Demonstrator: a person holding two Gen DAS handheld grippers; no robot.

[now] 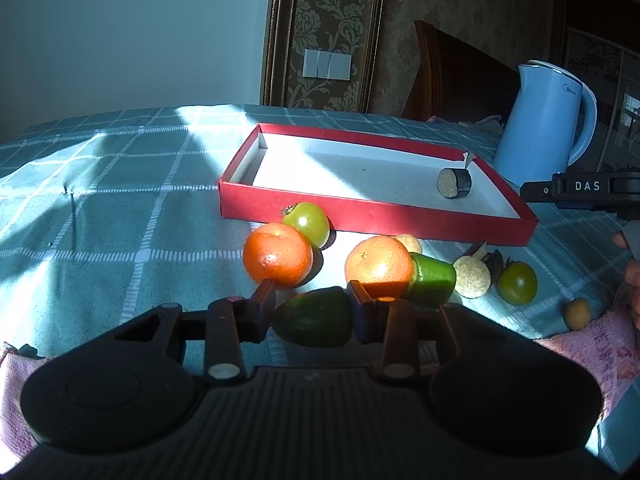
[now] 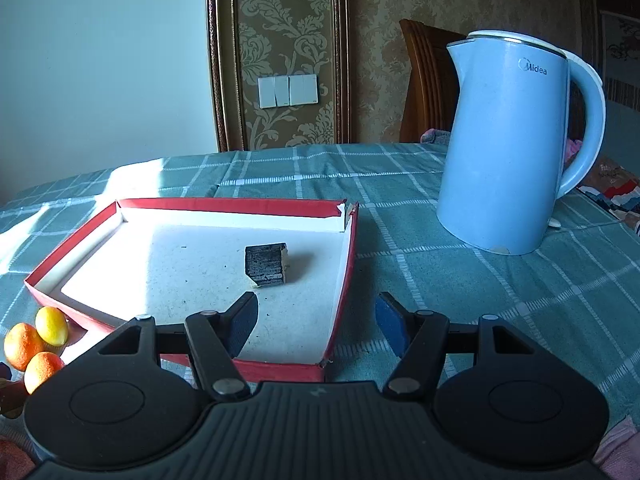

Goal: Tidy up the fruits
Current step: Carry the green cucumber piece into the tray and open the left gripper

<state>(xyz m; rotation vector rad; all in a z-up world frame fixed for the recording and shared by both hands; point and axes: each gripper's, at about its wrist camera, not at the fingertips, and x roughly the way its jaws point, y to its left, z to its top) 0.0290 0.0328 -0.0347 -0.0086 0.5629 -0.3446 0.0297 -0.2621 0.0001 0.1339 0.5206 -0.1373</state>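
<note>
Fruits lie clustered on the worktop just before the red tray. Left tongs clasp a dark green avocado-like piece; right tongs gape, holding nothing, over the tray's near corner.

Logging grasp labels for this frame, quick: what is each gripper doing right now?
Left gripper: closed on the dark green fruit piece, above the tablecloth.
Right gripper: open, holding nothing, at the red tray's near corner.
</note>
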